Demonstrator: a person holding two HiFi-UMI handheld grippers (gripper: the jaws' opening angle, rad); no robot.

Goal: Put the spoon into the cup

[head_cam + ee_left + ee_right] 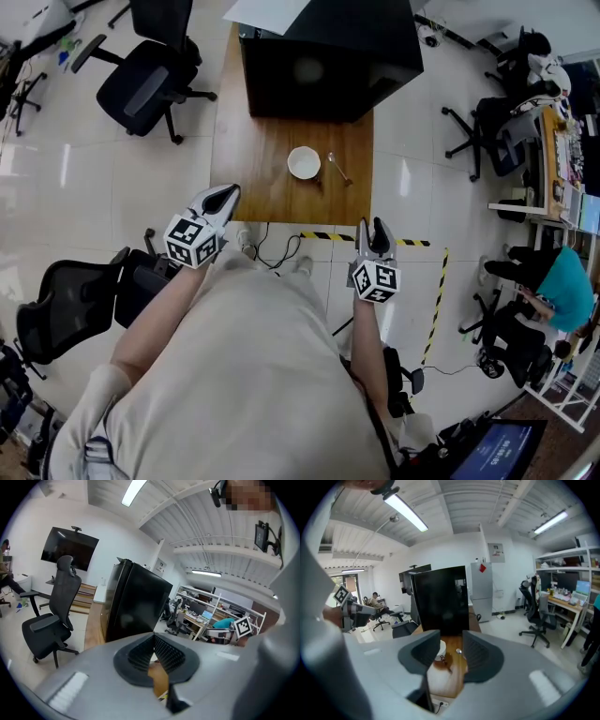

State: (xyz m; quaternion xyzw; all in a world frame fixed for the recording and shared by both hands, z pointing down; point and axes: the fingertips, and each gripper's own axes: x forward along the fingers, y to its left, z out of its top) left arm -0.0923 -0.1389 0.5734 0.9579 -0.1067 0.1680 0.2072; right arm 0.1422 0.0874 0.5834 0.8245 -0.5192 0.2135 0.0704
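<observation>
A white cup (303,162) stands near the front of the wooden table (262,187). A metal spoon (338,169) lies just right of it, apart from it. My left gripper (223,197) hangs at the table's front left corner, its jaws shut with nothing between them (153,639). Over the floor just short of the table's front right corner, my right gripper (374,230) is open and empty. In the right gripper view the cup (440,649) and the spoon's bowl (459,650) show through the gap between the jaws of the right gripper (451,640).
A big black box (328,56) fills the back of the table. Office chairs stand at the far left (150,75) and near left (66,300). Yellow-black tape (319,236) and cables (277,248) lie on the floor before the table. Desks and a seated person (562,286) are at the right.
</observation>
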